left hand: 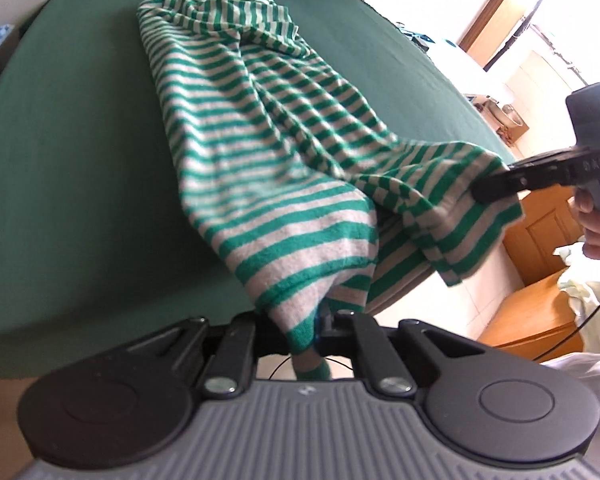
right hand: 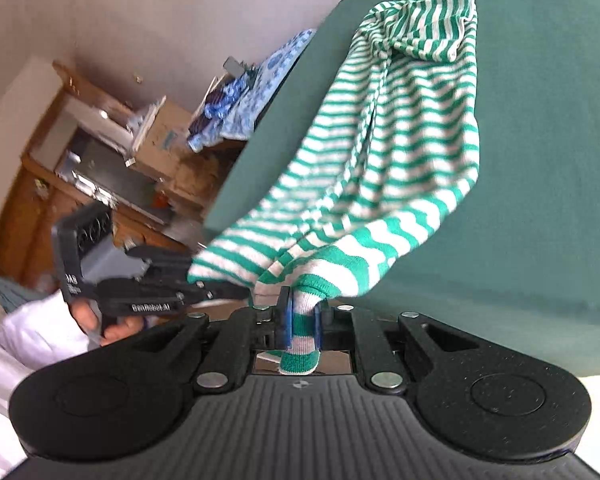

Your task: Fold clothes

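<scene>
Bed point(left hand: 80, 160): green sheet serving as the folding surface.
Striped garment point(left hand: 260, 152): lying crumpled lengthwise toward 12 o'clock, near hem being lifted off the bed edge for spreading.
Left claw point(left hand: 324, 320): pinching one hem corner.
Right claw point(right hand: 300, 312): clamping the other corner.

One striped garment point(left hand: 268, 168); one green-covered bed point(left hand: 72, 160); two grippers: left point(left hand: 324, 320), right point(right hand: 300, 316).
</scene>
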Demonstrator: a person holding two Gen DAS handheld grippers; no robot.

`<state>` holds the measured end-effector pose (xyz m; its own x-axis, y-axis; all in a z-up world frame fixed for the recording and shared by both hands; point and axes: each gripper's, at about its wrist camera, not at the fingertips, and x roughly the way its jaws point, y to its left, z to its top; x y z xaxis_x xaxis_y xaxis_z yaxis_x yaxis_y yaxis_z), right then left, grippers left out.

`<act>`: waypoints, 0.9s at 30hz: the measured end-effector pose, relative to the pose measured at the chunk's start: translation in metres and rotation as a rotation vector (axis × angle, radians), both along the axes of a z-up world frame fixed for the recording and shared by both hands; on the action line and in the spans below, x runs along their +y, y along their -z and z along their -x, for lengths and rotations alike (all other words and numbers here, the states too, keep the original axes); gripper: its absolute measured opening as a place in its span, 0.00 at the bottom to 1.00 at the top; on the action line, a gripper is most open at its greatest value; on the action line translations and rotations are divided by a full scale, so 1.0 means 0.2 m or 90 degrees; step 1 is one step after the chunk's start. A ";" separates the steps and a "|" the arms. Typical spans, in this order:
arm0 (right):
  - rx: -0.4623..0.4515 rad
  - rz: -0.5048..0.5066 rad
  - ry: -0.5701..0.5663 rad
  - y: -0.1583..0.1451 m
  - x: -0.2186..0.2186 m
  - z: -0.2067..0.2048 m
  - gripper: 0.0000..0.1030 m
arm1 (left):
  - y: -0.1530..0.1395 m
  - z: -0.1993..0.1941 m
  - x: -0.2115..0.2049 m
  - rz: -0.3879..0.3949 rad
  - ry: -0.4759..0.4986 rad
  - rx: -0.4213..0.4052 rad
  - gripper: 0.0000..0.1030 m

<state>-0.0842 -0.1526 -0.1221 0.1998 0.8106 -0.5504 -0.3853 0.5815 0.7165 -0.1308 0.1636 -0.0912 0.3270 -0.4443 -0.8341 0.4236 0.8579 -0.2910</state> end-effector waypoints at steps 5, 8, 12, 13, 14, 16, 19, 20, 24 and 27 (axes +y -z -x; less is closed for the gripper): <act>0.053 -0.022 0.052 -0.04 -0.01 -0.20 0.10 | -0.06 -0.22 0.07 0.007 0.016 0.024 0.07; 0.073 -0.026 0.085 -0.04 0.00 -0.31 0.10 | -0.09 -0.35 0.12 0.011 0.026 0.038 0.08; 0.089 -0.031 0.135 -0.01 -0.01 -0.45 0.11 | -0.09 -0.55 0.15 0.019 0.036 0.047 0.13; 0.092 -0.032 0.149 0.00 -0.02 -0.48 0.11 | -0.08 -0.61 0.16 0.022 0.038 0.047 0.16; 0.094 -0.029 0.165 0.02 -0.02 -0.51 0.12 | -0.07 -0.66 0.16 0.025 0.040 0.047 0.18; 0.100 -0.024 0.194 0.06 -0.01 -0.58 0.15 | -0.05 -0.78 0.17 0.030 0.044 0.047 0.21; 0.121 -0.041 0.238 0.17 0.00 -0.68 0.18 | -0.01 -0.90 0.20 0.054 0.028 0.059 0.29; 0.131 -0.047 0.255 0.21 0.00 -0.71 0.18 | 0.00 -0.94 0.22 0.062 0.015 0.064 0.31; 0.135 -0.069 0.337 0.21 -0.06 -0.69 0.31 | -0.03 -0.99 0.32 0.076 -0.007 0.029 0.45; 0.035 -0.058 0.332 0.09 -0.08 -0.56 0.57 | -0.06 -0.94 0.38 0.084 -0.001 -0.001 0.62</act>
<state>0.0284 -0.1691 -0.1392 0.5620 0.6565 -0.5032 -0.0218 0.6199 0.7844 0.0576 0.2403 -0.0795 0.3284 -0.5494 -0.7683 0.4227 0.8129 -0.4006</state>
